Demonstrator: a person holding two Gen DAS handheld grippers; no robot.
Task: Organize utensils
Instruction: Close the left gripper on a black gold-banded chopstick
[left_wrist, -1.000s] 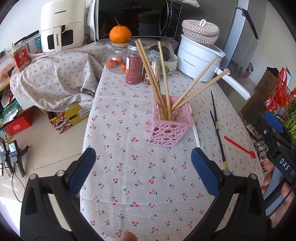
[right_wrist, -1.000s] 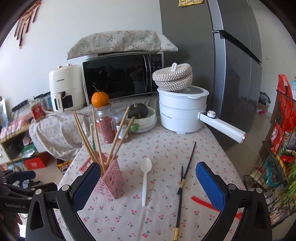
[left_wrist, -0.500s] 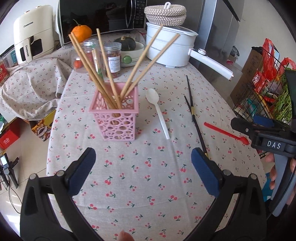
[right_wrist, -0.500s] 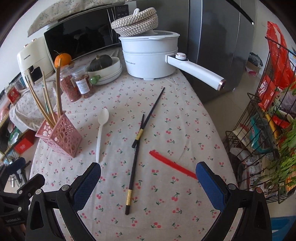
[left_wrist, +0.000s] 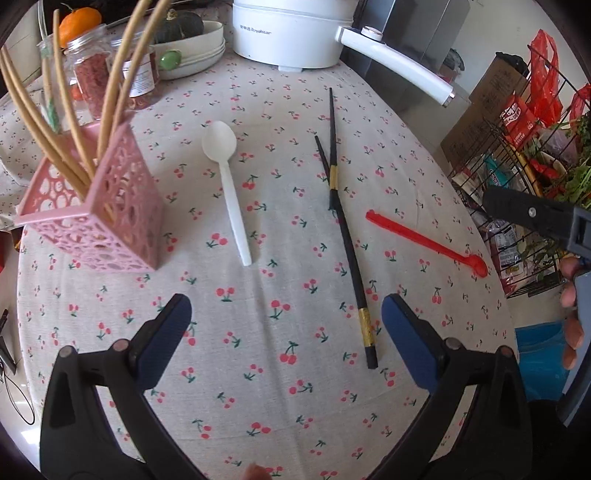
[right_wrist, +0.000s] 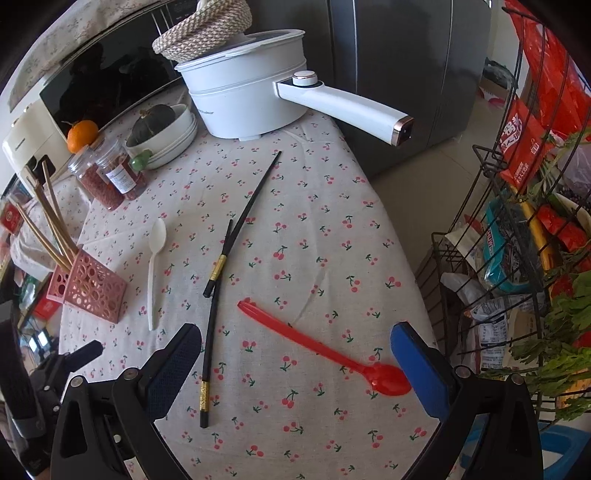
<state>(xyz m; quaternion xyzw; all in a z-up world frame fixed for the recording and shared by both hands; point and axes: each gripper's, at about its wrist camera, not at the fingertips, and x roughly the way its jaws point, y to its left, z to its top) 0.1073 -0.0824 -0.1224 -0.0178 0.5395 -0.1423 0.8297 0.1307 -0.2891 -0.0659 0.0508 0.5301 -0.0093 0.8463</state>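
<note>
1. The pink holder (left_wrist: 99, 218) is taken as landmark; it stands on the cherry-print tablecloth (left_wrist: 280, 369) and is seen to hold several tan wooden chopsticks (left_wrist: 70, 110), leaning out at different angles. Its lattice walls are perforated with round holes.
2. A white spoon (left_wrist: 227, 181) is recorded lying flat on the cloth just beside the holder, on the side facing the white pot (left_wrist: 291, 33), bowl pointing away from the cameras.
3. Two black chopsticks (left_wrist: 341, 221) with gold bands are noted beyond the spoon from the holder; they lie crossed and overlapping on the cloth.
4. A red spoon (right_wrist: 321, 347) is seen farthest from the holder, beyond the black pair, near the table edge, flat, handle pointing back toward the holder.
5. Behind the holder, two lidded jars (right_wrist: 110, 177) with red contents are observed; beside them a stack of white bowls (right_wrist: 173, 136) containing a dark green squash (right_wrist: 153, 120). An orange (right_wrist: 82, 134) sits on one jar lid.
6. The left gripper (left_wrist: 286, 332) is held over the cloth, fingers wide apart, nothing between them.
7. The right gripper (right_wrist: 295, 354) is positioned over the red spoon, fingers spread, the spoon bowl just beside the right-hand pad; whether they touch cannot be told.
</note>
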